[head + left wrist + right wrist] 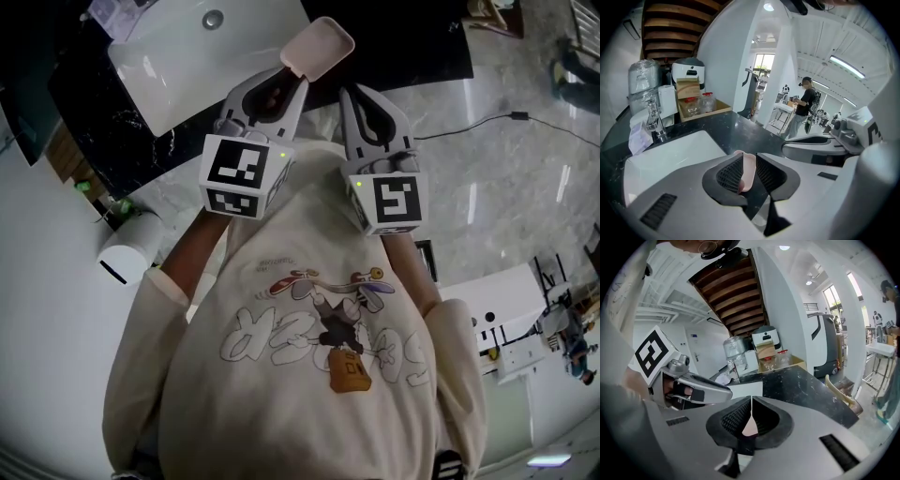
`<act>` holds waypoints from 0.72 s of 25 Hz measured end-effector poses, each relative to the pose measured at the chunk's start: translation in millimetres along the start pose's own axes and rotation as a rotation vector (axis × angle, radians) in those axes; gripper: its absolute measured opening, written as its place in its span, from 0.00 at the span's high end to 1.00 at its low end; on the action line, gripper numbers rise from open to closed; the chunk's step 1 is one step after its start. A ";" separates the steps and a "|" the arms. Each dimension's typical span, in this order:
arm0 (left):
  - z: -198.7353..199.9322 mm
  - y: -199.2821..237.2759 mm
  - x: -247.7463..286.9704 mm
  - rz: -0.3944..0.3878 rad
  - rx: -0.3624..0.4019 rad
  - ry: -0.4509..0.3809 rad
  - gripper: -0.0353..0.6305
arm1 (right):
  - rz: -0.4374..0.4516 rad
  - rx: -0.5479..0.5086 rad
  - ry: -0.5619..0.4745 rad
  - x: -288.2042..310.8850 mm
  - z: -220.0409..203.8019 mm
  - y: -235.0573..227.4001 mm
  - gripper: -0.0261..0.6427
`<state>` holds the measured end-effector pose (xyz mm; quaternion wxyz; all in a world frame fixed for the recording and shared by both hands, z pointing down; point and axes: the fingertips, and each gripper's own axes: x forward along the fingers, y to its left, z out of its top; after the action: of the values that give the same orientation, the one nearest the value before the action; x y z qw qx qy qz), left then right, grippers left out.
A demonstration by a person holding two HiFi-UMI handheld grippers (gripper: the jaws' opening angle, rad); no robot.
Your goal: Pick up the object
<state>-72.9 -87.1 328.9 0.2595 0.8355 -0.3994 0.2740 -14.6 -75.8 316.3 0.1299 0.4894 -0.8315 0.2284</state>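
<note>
A pale pink scoop-like object (317,47) lies at the tip of my left gripper (286,80), over the right edge of the white sink (187,66). In the left gripper view the pink object (747,171) stands edge-on between the dark ribbed pads, against the left one, with a dark gap to the right one. The left gripper (750,174) is open. My right gripper (364,94) hangs just right of it over the counter edge; in the right gripper view this gripper (751,416) is shut, its pads meeting with nothing between them.
The sink (670,154) is set in a black counter (740,126) with a faucet (655,124), a water jug (642,77), a white appliance (688,72) and a wooden tray of jars (701,108) behind it. A person (804,105) stands far off. A white bin (127,248) is on the floor.
</note>
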 end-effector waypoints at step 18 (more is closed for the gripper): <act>-11.7 43.1 37.0 -0.081 -0.088 0.131 0.67 | 0.122 -0.036 0.065 44.7 -6.3 -7.2 0.93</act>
<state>-91.1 -122.5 371.1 0.3324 0.8190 -0.3591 0.2997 -30.2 -109.3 343.3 0.1517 0.4278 -0.8591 0.2366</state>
